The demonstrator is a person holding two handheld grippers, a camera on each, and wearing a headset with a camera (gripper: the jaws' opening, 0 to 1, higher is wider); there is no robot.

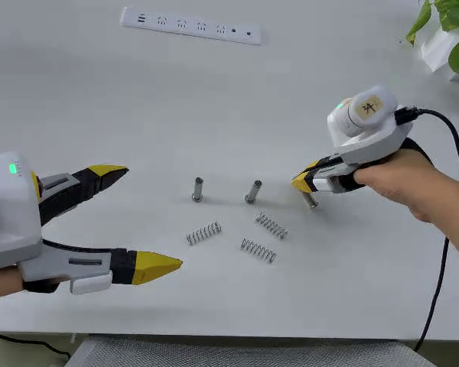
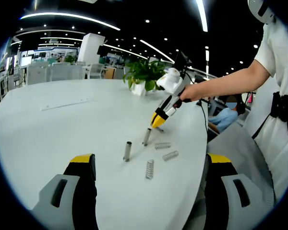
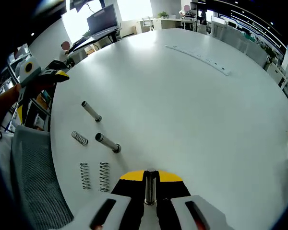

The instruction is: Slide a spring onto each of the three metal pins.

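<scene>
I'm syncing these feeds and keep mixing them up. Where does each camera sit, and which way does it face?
Head view: on the headset, looking forward and down at the table; the left gripper, right gripper and a hand show.
Left gripper view: on the left gripper, facing the right gripper and the person's arm; own jaws open below.
Right gripper view: on the right gripper, looking along jaws shut on a pin; left gripper at its edge.
All share two standing pins, three springs.
</scene>
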